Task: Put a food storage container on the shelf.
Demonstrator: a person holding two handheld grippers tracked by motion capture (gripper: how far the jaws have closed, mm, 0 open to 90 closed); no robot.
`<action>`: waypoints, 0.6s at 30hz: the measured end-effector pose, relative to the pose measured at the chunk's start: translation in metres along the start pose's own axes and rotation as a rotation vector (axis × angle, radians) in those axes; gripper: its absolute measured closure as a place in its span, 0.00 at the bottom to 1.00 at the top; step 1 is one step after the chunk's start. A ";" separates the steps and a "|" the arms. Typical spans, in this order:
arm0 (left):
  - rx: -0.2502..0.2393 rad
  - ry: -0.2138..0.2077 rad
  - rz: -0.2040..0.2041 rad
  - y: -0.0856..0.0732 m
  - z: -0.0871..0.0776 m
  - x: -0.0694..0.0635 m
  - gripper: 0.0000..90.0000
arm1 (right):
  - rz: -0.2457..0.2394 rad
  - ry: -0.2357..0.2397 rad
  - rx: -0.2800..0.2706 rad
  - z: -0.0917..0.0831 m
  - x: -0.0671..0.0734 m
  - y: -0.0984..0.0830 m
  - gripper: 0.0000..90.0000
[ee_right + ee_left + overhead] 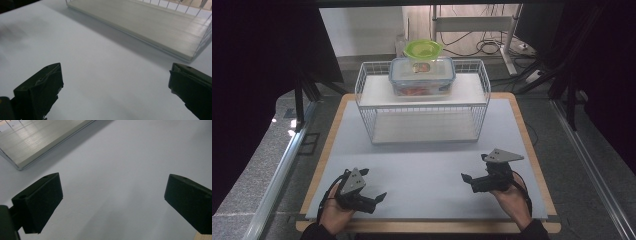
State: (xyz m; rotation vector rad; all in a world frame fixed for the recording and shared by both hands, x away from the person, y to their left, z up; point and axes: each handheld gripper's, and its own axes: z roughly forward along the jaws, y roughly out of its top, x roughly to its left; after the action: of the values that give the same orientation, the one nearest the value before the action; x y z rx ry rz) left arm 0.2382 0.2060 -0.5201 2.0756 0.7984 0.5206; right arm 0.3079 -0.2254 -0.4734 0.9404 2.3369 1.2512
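A white wire rack (422, 102) with two shelves stands at the far middle of the table. On its top shelf sits a clear lidded food box (422, 76) with blue clips, and a green bowl (423, 49) rests on that box. My left gripper (373, 184) is near the front left of the mat, open, with nothing between its jaws (112, 202). My right gripper (473, 166) is near the front right, open and empty too (115, 87). Both point toward the rack, whose lower shelf (155, 27) lies ahead in the right gripper view.
A pale grey mat (427, 165) covers the wooden table (532, 150). The rack's base edge (37, 150) lies at upper left in the left gripper view. Dark curtains flank both sides; a desk frame and cables (487, 45) stand behind the table.
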 end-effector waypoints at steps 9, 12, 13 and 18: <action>0.013 0.004 0.006 -0.001 0.001 0.000 0.02 | 0.000 -0.025 0.071 -0.002 0.004 -0.028 0.00; 0.014 0.005 0.003 -0.001 0.001 0.000 0.02 | 0.013 -0.025 0.111 0.000 0.003 -0.038 0.00; 0.014 0.006 0.003 -0.001 0.001 0.000 0.02 | 0.014 -0.024 0.124 0.000 0.003 -0.040 0.00; 0.019 0.005 0.004 -0.001 0.001 0.000 0.02 | 0.012 -0.035 0.157 0.001 0.002 -0.044 0.00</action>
State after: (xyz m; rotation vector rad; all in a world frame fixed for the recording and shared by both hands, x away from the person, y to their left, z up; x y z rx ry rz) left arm 0.2384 0.2058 -0.5214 2.0944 0.8047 0.5223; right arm 0.2894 -0.2408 -0.5100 1.0179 2.4335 1.0591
